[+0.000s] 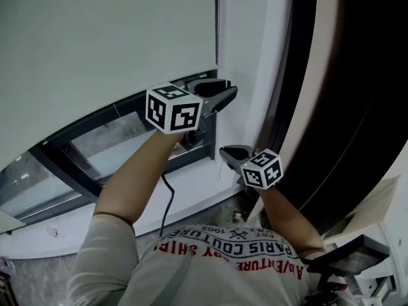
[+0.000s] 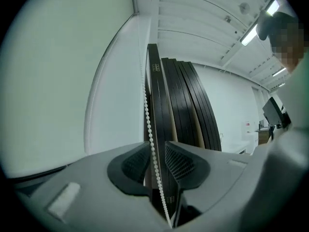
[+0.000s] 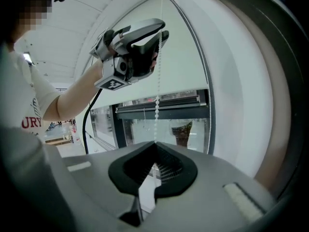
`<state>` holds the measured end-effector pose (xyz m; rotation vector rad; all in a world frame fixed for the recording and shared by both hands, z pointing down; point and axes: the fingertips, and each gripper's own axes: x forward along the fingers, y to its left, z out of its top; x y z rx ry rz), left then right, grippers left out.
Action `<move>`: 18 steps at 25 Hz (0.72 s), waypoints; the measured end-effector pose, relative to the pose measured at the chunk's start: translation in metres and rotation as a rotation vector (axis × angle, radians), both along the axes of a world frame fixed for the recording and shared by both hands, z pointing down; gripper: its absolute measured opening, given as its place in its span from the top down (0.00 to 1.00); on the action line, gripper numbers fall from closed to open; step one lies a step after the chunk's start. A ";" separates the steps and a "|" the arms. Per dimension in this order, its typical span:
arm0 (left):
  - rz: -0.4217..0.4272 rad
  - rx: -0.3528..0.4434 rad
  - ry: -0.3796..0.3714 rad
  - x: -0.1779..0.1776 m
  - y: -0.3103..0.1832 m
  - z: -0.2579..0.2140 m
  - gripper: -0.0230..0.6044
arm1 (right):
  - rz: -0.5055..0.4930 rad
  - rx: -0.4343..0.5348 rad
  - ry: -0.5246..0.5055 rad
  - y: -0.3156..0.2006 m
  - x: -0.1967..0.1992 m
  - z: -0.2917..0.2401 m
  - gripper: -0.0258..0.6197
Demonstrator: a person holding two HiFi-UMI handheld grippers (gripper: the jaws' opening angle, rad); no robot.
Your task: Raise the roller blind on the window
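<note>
The roller blind covers most of the window, leaving a strip uncovered below its lower edge. It looks like a broad, light, limp sheet, better moved by its cord than by the fabric. The bead chain hangs beside the blind's right edge with its long axis vertical. It is thin, flexible and probably slippery, so a firm pinch across the beads suits it. The right gripper, the lower one, has its fingers clenched on the chain. The left gripper, higher up, has its fingers released, with the chain running loose between them.
</note>
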<state>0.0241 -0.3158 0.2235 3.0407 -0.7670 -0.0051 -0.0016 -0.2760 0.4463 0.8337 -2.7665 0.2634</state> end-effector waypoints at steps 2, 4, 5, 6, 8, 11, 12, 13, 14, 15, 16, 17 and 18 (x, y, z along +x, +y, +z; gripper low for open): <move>-0.010 0.003 0.005 0.000 -0.004 -0.009 0.80 | 0.004 -0.005 0.005 -0.002 0.001 0.003 0.95; -0.017 -0.004 0.016 0.000 -0.008 -0.016 0.82 | 0.001 -0.015 0.006 -0.002 0.001 0.005 0.95; -0.019 -0.009 0.018 0.000 -0.009 -0.018 0.82 | 0.000 -0.020 0.007 -0.002 0.000 0.006 0.95; -0.023 -0.015 0.017 0.000 -0.011 -0.019 0.82 | -0.001 -0.022 0.008 -0.002 -0.001 0.006 0.95; -0.034 -0.025 0.017 -0.002 -0.015 -0.019 0.90 | 0.000 -0.020 0.011 -0.002 -0.002 0.006 0.95; -0.027 -0.045 0.032 -0.003 -0.018 -0.019 0.92 | -0.003 -0.022 0.012 -0.003 -0.002 0.006 0.95; -0.017 -0.054 0.038 -0.003 -0.018 -0.018 0.92 | -0.005 -0.025 0.011 -0.003 -0.002 0.006 0.95; -0.007 -0.062 0.043 -0.003 -0.018 -0.018 0.93 | -0.007 -0.028 0.009 -0.002 -0.002 0.006 0.95; 0.003 -0.070 0.047 -0.003 -0.017 -0.018 0.94 | -0.008 -0.030 0.007 -0.002 -0.002 0.006 0.95; 0.010 -0.074 0.045 -0.003 -0.017 -0.019 0.94 | -0.009 -0.029 0.005 -0.002 -0.003 0.005 0.95; 0.013 -0.073 0.039 -0.004 -0.018 -0.019 0.94 | -0.009 -0.028 0.003 -0.002 -0.003 0.004 0.95; 0.013 -0.069 0.029 -0.004 -0.018 -0.019 0.94 | -0.009 -0.026 0.002 -0.002 -0.004 0.004 0.95; 0.014 -0.065 0.021 -0.004 -0.019 -0.019 0.94 | -0.009 -0.025 0.001 -0.002 -0.004 0.004 0.95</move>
